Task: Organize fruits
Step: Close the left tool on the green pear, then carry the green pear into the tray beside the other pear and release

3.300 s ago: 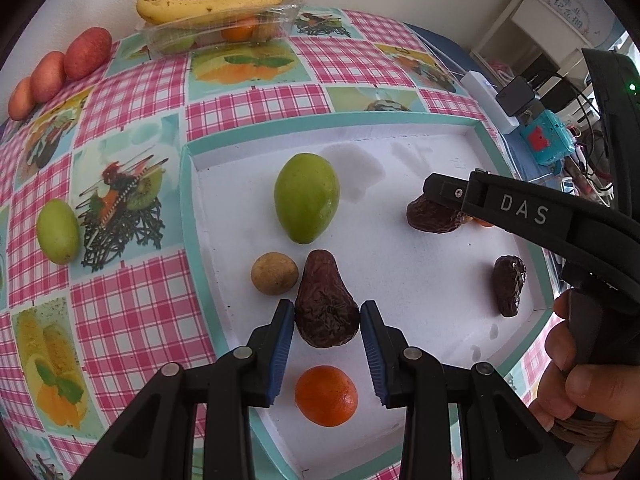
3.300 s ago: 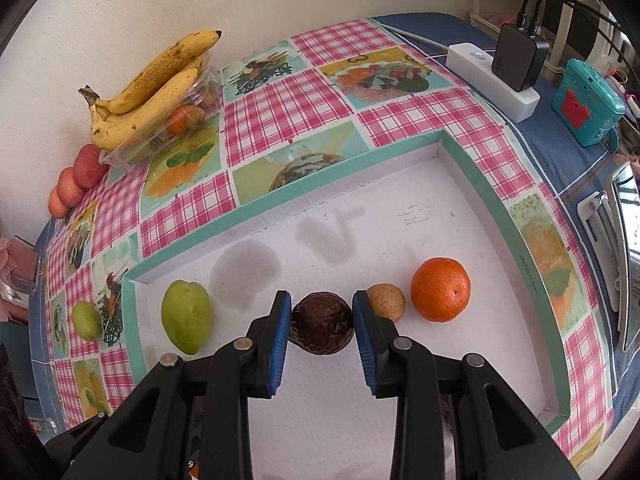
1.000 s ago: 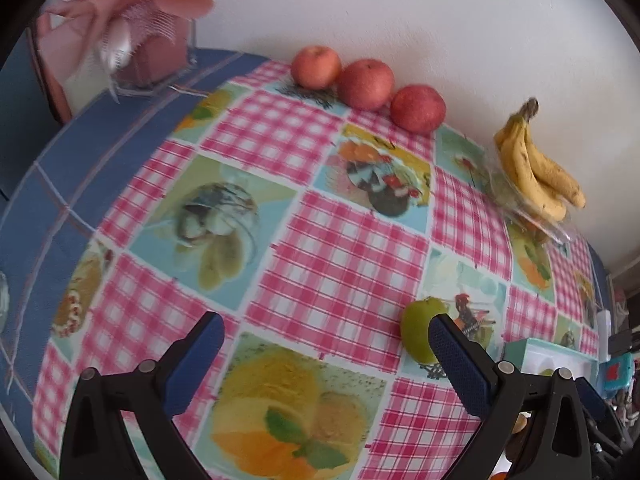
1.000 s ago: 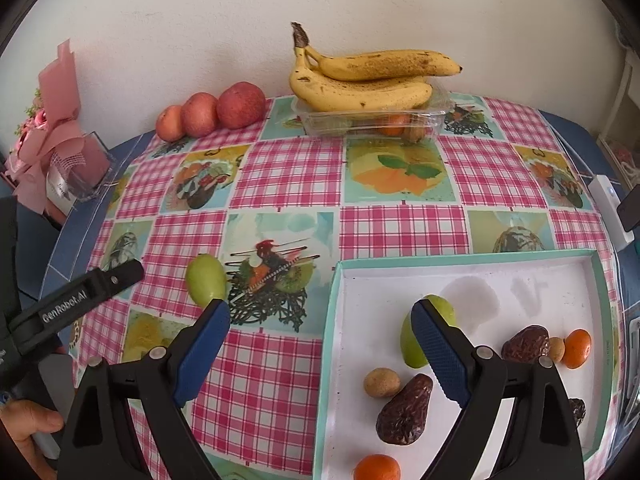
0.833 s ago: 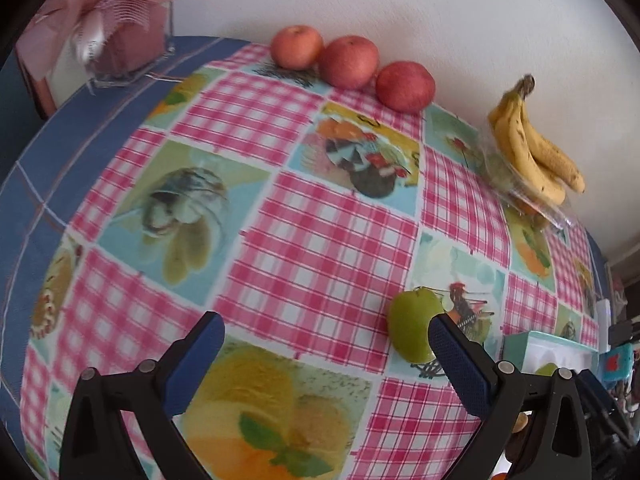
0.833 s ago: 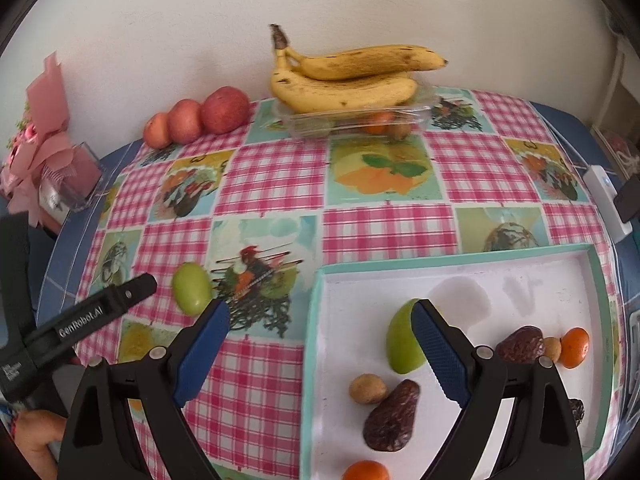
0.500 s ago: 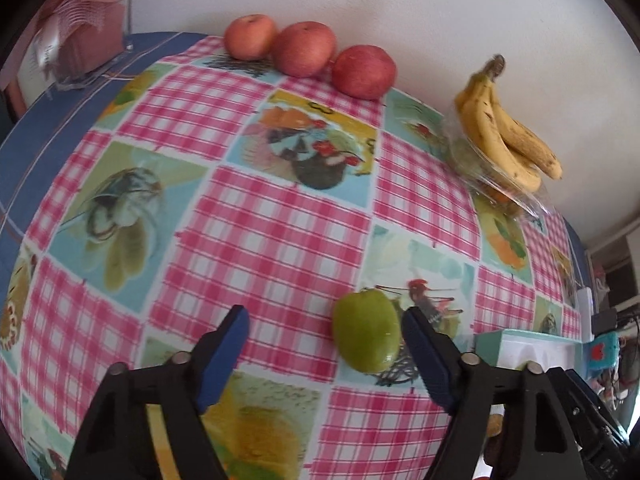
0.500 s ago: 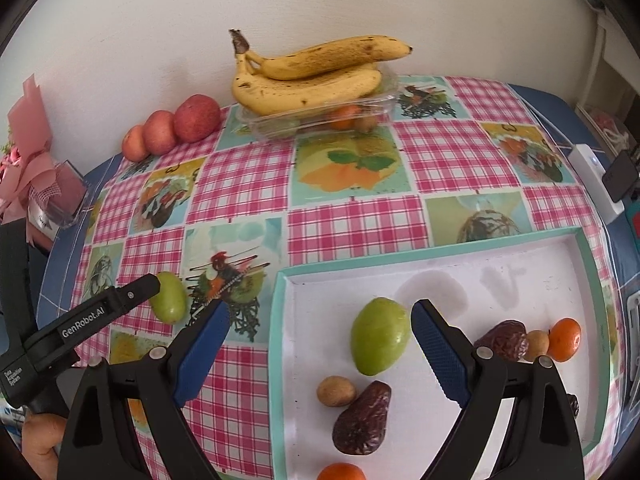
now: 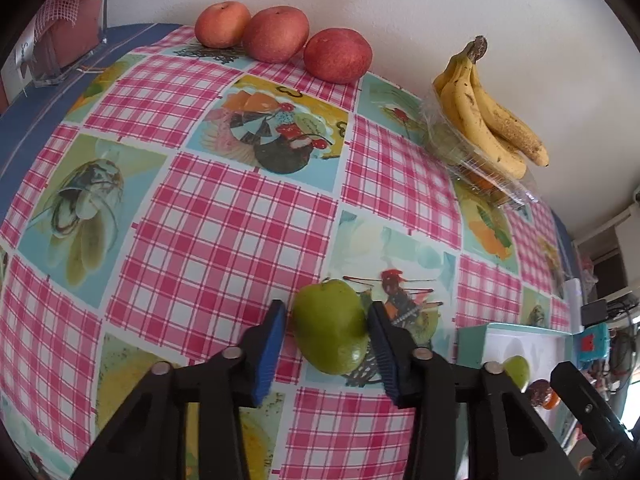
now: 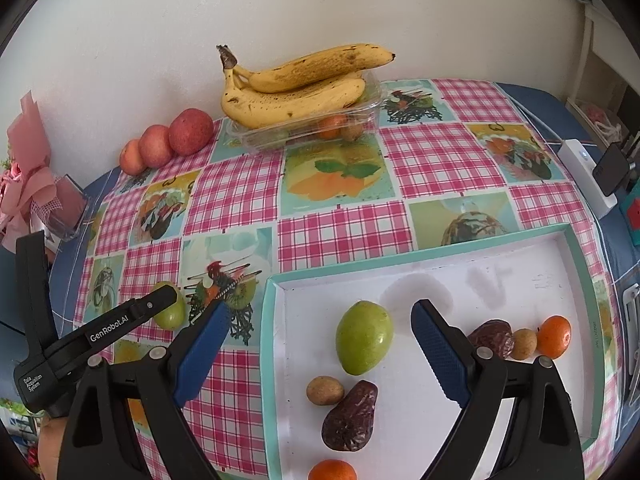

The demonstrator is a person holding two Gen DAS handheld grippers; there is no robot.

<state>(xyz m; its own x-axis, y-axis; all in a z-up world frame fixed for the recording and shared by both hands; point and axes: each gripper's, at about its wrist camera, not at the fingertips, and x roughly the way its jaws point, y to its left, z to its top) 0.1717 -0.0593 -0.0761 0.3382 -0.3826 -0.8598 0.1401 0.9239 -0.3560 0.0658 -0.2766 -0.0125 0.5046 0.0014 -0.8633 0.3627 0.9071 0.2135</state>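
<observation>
A small green fruit (image 9: 330, 328) lies on the checked tablecloth, left of the tray. My left gripper (image 9: 326, 312) straddles it with narrowed jaws; the right pad (image 9: 378, 340) touches it and the left pad stands just off it. In the right wrist view the same fruit (image 10: 172, 316) sits half hidden behind a left finger (image 10: 132, 316). My right gripper (image 10: 320, 312) hangs wide open over the white tray (image 10: 272, 320), holding nothing. In the tray lie a large green fruit (image 10: 363, 338), a dark avocado (image 10: 350, 416), a small brown fruit (image 10: 325, 390) and an orange (image 10: 332, 470).
At the tray's right end lie a dark fruit (image 10: 492, 338), a small brown one (image 10: 524, 344) and a tangerine (image 10: 554, 336). Bananas (image 10: 296, 92) lie on a clear box at the wall, beside three apples (image 10: 190, 132). A power strip (image 10: 584, 176) is at the right.
My left gripper left the avocado in the tray, swung out over the tablecloth and narrowed around the small green fruit. My right gripper let go of its dark fruit, opened wide and pulled back.
</observation>
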